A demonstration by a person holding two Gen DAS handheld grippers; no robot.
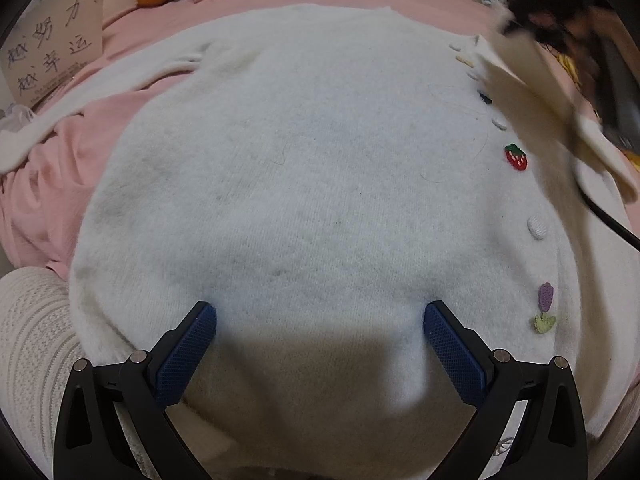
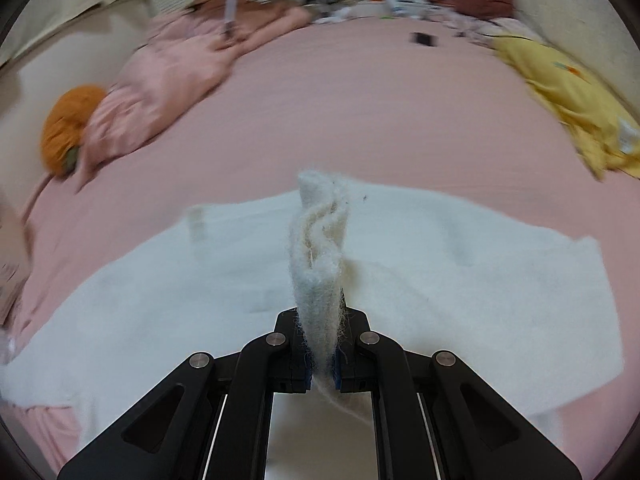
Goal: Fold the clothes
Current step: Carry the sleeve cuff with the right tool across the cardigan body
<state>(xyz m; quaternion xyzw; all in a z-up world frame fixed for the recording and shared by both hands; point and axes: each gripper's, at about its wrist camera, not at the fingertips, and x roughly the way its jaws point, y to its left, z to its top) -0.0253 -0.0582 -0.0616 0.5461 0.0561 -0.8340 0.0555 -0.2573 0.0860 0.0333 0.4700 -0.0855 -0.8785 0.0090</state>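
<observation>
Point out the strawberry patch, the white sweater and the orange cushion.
strawberry patch (image 1: pixel 515 156), left wrist view, its red middle
white sweater (image 1: pixel 304 184), left wrist view, the flat body panel
orange cushion (image 2: pixel 64 128), right wrist view, its orange side

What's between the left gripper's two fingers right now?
Only the white sweater: the left gripper is open with bare knit between its fingers, nothing pinched. That shows in the left wrist view.

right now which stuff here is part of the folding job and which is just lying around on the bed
Part of the job:
- white cardigan, spread flat
- right gripper, shut on a bunched piece of it
- left gripper, open over it

Lying about:
- orange plush
- pink blanket
- yellow garment
- handwritten card
</observation>
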